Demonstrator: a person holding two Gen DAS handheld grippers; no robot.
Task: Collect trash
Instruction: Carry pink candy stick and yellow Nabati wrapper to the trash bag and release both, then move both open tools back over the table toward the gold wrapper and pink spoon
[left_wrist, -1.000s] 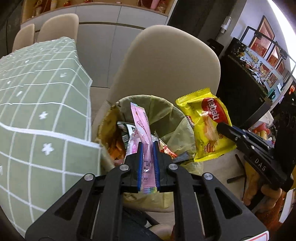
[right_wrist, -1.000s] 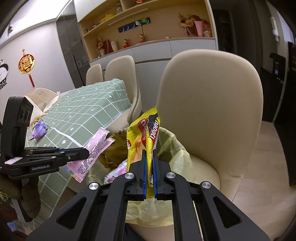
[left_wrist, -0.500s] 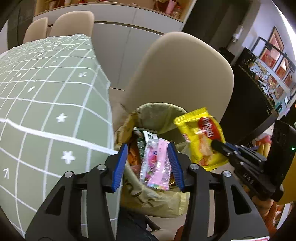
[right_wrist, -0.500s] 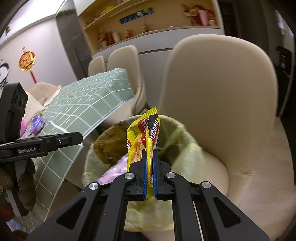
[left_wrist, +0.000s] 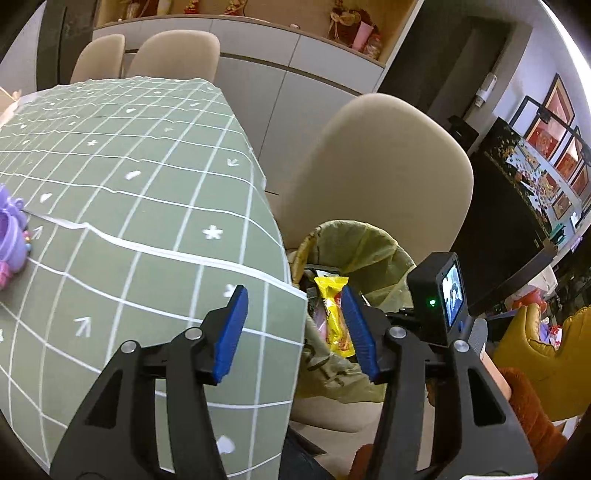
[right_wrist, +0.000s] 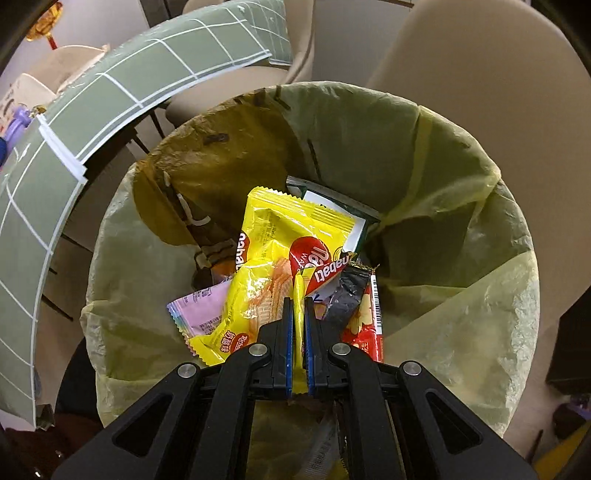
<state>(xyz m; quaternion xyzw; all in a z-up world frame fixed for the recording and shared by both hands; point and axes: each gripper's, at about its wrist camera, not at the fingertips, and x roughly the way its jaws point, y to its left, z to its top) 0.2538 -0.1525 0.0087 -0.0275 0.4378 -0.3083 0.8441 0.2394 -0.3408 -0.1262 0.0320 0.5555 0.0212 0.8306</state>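
Observation:
The bin with a yellow-green liner (right_wrist: 461, 184) stands on a beige chair seat (left_wrist: 369, 177) beside the table. My right gripper (right_wrist: 299, 306) points down into it, shut on the yellow wafer wrapper (right_wrist: 288, 251), which hangs low among the trash. A pink wrapper (right_wrist: 201, 310) lies loose in the bin to its left. In the left wrist view, my left gripper (left_wrist: 293, 326) hovers over the table's corner. Its jaws are opening and nothing is between its blue pads (left_wrist: 231, 332). Beyond them I see the yellow wrapper (left_wrist: 334, 321) in the bin (left_wrist: 354, 240).
The green checked tablecloth (left_wrist: 129, 221) fills the left, with a purple toy (left_wrist: 11, 232) at its far left edge. A red wrapper (right_wrist: 364, 325) and a dark one (right_wrist: 347, 295) lie in the bin. The right tool's camera housing (left_wrist: 439, 295) sits right of the bin.
My left gripper let go of the pink wrapper, which dropped into the bin, then opened wider and drew back over the table. My right gripper tipped down into the bin with the yellow wrapper.

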